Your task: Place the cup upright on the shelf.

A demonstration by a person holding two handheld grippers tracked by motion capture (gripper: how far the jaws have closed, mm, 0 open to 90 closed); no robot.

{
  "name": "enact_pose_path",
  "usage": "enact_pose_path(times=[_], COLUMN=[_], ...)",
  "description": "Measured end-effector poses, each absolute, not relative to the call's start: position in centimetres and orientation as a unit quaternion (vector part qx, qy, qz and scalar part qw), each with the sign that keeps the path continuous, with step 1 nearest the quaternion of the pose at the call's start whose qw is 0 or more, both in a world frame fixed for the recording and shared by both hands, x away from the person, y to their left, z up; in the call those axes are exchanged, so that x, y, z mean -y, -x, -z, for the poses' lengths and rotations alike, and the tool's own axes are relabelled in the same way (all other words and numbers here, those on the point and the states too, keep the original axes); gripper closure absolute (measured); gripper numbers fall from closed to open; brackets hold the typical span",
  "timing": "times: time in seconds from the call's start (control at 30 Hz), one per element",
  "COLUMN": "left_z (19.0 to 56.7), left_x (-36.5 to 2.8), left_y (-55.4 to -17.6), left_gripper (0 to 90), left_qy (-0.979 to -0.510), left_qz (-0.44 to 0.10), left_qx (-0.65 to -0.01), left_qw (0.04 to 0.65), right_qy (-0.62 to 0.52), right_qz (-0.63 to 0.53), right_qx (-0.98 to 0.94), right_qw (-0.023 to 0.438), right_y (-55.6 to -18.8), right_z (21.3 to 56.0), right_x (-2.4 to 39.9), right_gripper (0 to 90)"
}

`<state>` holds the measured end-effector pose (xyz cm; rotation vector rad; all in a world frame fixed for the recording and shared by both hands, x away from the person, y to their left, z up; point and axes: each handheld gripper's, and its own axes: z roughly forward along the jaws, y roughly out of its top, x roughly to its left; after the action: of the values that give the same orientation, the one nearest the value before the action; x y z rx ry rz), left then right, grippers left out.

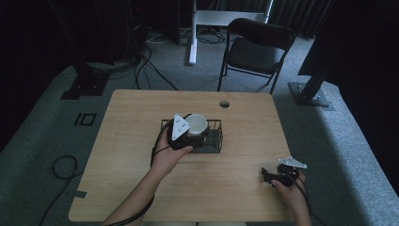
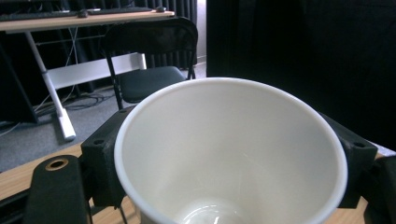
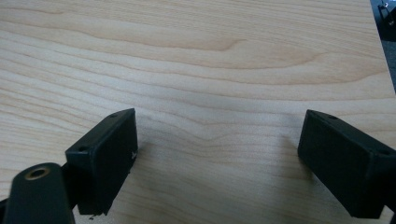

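A white paper cup [image 1: 196, 124] sits between the jaws of my left gripper [image 1: 190, 134], which is shut on it above a black wire basket [image 1: 214, 141] at the table's middle. In the left gripper view the cup [image 2: 229, 154] opens toward the camera, empty, with a black jaw pressed on each side. My right gripper [image 1: 270, 176] rests low near the table's front right corner. In the right gripper view its jaws stand wide apart over bare wood, the gripper [image 3: 217, 158] open and holding nothing.
The wooden table [image 1: 141, 165] has a round cable hole [image 1: 224, 103] at its far edge. A black folding chair [image 1: 256, 49] stands behind the table. A white desk leg [image 1: 193, 33] and cables lie on the grey floor beyond.
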<state>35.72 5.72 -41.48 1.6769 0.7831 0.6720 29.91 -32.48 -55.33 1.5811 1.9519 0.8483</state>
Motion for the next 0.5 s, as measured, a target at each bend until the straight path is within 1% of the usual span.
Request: enact_pose_path(times=[0.2,0.5], left_z=[41.3,42.3], left_x=[-4.6,-3.4], left_y=[-37.0,-38.5], left_gripper=[20.3,20.3], left_qy=[-0.699,-0.675], left_qz=[-0.285,-0.298], left_qx=[-0.355,-0.409], left_qw=[0.552,0.536], right_qy=[-0.579,-0.579], right_qz=[-0.31,-0.31], right_qx=[-0.714,-0.714], right_qw=[0.243,0.243], right_y=[-29.9,-29.9], right_z=[55.3,55.3], right_x=[32.5,32.5], right_gripper=[11.7,11.7])
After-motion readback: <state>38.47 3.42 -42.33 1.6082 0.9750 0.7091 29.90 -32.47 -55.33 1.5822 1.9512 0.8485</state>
